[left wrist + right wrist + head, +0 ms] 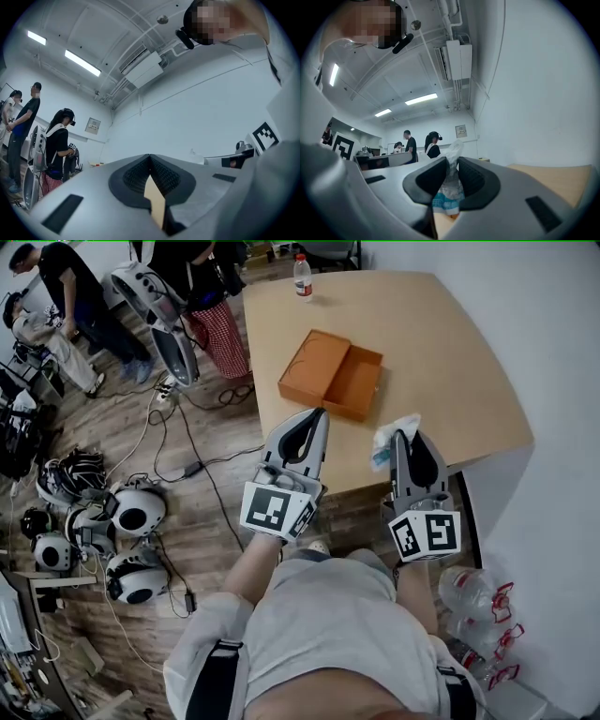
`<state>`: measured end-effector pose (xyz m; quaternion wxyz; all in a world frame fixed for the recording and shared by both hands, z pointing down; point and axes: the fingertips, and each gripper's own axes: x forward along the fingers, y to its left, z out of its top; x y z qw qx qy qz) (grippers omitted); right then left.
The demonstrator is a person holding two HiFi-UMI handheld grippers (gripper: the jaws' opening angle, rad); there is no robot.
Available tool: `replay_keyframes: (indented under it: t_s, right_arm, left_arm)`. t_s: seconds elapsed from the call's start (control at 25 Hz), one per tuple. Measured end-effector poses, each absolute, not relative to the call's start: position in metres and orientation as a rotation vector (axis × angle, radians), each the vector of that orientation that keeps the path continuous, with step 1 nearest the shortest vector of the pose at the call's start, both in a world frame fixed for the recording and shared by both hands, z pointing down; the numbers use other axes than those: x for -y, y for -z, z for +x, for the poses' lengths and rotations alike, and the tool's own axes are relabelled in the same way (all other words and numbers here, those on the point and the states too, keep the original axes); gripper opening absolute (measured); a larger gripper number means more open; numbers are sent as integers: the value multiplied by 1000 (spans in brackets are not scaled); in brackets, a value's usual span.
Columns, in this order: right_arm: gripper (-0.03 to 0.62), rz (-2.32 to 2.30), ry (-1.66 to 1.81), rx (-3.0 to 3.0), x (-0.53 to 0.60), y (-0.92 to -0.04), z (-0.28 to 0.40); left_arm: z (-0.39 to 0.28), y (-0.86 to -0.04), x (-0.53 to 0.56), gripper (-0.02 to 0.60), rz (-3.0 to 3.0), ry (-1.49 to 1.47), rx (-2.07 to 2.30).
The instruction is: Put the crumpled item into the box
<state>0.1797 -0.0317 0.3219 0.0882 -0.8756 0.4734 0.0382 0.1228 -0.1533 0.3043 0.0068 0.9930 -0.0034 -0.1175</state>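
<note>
White-and-blue crumpled item (388, 433) clamped in the right tongs (451, 163), partly closed on it, over the near edge of the tabletop (450, 343). Left tongs (150, 158) pressed together, empty, just left. Open orange box (330, 373) sits farther back, apart.

Illumination bright and even from ceiling strip lights (82, 63), shadows soft on the table (450, 343); both gripper views bend strongly toward black vignetted corners, with nearest foreground slightly soft; head view sharp.
</note>
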Motion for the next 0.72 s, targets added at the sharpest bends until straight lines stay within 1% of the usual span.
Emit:
replay_keyframes:
  t_s: [0.4,0.72]
  right_arm:
    - [75,-2587,-105,-1432,44,-325,191]
    - [75,-2535,-97,-1498,58,-326,230]
  left_arm:
    - [133,-306,166,14,3094,374,52]
    - [160,-308,176,14,3106,366,149]
